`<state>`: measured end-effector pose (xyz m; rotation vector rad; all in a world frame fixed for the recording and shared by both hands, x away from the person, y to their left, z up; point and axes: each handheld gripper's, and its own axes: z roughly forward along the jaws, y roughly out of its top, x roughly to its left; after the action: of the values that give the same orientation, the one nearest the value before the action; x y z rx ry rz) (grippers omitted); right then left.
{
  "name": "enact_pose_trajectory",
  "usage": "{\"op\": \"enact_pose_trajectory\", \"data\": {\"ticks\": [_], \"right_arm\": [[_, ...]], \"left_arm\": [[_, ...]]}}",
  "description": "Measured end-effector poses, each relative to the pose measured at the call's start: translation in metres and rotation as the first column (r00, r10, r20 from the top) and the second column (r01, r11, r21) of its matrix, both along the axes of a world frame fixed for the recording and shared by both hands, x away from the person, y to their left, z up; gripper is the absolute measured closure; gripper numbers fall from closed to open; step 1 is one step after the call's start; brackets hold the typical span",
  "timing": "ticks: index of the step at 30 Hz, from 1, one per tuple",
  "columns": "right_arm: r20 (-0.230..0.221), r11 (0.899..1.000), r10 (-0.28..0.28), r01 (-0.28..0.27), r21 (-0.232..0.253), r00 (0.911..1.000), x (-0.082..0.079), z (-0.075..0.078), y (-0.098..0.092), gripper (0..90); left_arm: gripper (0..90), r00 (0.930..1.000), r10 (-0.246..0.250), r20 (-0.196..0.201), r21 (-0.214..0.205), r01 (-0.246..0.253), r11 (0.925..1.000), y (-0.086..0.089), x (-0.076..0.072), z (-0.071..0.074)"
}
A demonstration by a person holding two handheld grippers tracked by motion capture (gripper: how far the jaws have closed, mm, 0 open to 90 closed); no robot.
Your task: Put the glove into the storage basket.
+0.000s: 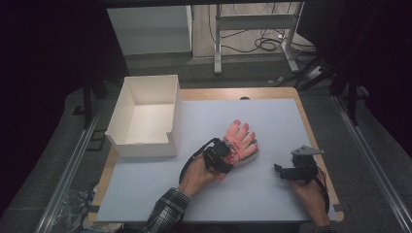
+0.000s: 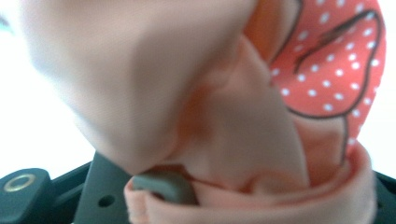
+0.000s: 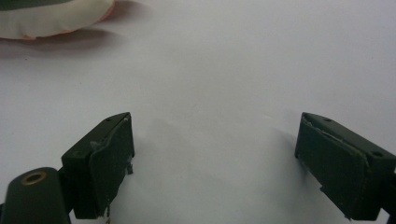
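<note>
A salmon-pink glove (image 1: 239,138) lies flat on the white table cover (image 1: 272,121), its fingers pointing away from me. In the left gripper view the glove (image 2: 224,121) is bunched close up, with a red white-dotted bow print (image 2: 336,60). My left gripper (image 1: 222,155) is at the cuff, shut on the fabric, and one grey pad (image 2: 163,186) shows under a fold. My right gripper (image 1: 279,169) rests to the glove's right, apart from it. In its own view the right gripper (image 3: 215,154) stands open over bare cover.
An open white cardboard box (image 1: 145,116) with a notched front wall stands at the table's back left. A pale cloth edge (image 3: 51,18) peeks in at the top left of the right gripper view. Wooden table rim (image 1: 311,131) borders the cover; desk legs and cables lie beyond.
</note>
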<state>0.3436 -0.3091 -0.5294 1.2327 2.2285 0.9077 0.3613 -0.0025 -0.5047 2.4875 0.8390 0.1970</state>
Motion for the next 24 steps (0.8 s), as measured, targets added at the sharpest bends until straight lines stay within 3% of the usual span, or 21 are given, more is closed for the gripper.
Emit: {"op": "enact_pose_trajectory", "data": {"ticks": [8,24], "right_arm": [[0.000,1.000,0.000,0.000,0.000,1.0000,0.000,0.000,0.000,12.0],[0.001,1.000,0.001,-0.001,-0.001,1.0000,0.000,0.000,0.000,12.0]], "left_arm": [[49.4,1.0000,0.000,-0.009,-0.033,-0.001,0.9995,0.004,0.005,0.011],[48.7,0.9991,0.042,-0.003,-0.040,-0.042,0.9983,0.015,0.014,0.041]]}}
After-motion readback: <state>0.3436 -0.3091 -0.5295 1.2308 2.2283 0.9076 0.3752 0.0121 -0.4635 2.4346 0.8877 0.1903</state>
